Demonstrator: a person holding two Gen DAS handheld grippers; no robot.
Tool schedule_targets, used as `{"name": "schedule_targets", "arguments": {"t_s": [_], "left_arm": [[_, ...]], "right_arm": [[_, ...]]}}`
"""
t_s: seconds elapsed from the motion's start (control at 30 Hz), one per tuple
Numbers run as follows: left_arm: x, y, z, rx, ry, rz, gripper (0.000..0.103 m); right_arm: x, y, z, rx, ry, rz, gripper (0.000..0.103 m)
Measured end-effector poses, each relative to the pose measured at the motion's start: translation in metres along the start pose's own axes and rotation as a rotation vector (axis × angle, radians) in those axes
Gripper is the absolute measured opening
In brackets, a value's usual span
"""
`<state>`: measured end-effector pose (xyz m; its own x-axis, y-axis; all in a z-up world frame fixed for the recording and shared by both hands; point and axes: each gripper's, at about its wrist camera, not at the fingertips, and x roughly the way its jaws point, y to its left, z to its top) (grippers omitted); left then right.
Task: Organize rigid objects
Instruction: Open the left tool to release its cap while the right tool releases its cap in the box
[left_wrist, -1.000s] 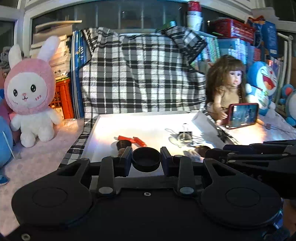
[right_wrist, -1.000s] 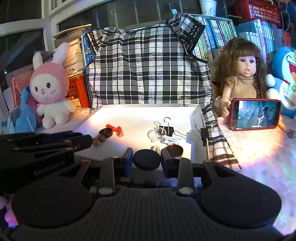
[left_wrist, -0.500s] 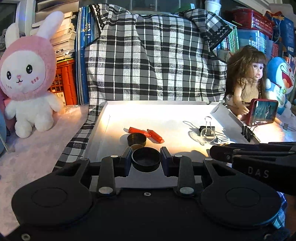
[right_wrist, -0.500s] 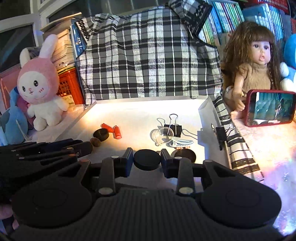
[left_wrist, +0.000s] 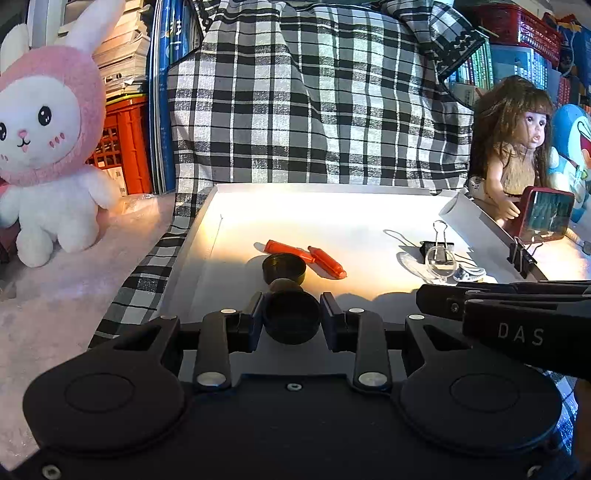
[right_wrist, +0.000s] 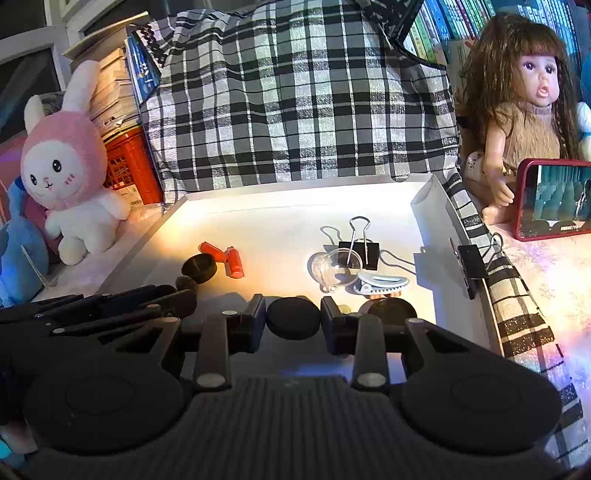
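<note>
My left gripper (left_wrist: 291, 317) is shut on a black open cup-shaped cap (left_wrist: 291, 320), held over the near edge of the white tray (left_wrist: 332, 218). My right gripper (right_wrist: 293, 319) is shut on a flat black round lid (right_wrist: 293, 323), also over the tray's near edge. On the tray lie another black cap (left_wrist: 283, 268), two orange tubes (left_wrist: 327, 261), a black binder clip (right_wrist: 360, 251), a clear plastic cup (right_wrist: 338, 269), a white hair clip (right_wrist: 382, 283) and a dark round piece (right_wrist: 391, 309). The right gripper shows at the right of the left wrist view (left_wrist: 517, 314).
A plaid cloth (left_wrist: 314, 103) hangs behind the tray. A pink bunny plush (left_wrist: 44, 147) sits left. A doll (right_wrist: 524, 118) and a red phone (right_wrist: 554, 199) stand right. A binder clip (right_wrist: 471, 262) grips the tray's right wall.
Both grippers have moved forward towards the tray and closer to the things on it. Each has kept its hold on its black piece.
</note>
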<state>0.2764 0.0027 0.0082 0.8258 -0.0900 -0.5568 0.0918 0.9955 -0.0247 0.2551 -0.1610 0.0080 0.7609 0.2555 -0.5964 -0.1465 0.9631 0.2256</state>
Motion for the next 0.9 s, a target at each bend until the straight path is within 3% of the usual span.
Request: {"name": "schedule_targets", "arguments": {"t_s": [0.9], "left_arm": [[0.044, 0.009, 0.017, -0.032, 0.003, 0.059, 0.031]], "right_arm": [[0.033, -0.008, 0.014, -0.032, -0.006, -0.068, 0.037]]}}
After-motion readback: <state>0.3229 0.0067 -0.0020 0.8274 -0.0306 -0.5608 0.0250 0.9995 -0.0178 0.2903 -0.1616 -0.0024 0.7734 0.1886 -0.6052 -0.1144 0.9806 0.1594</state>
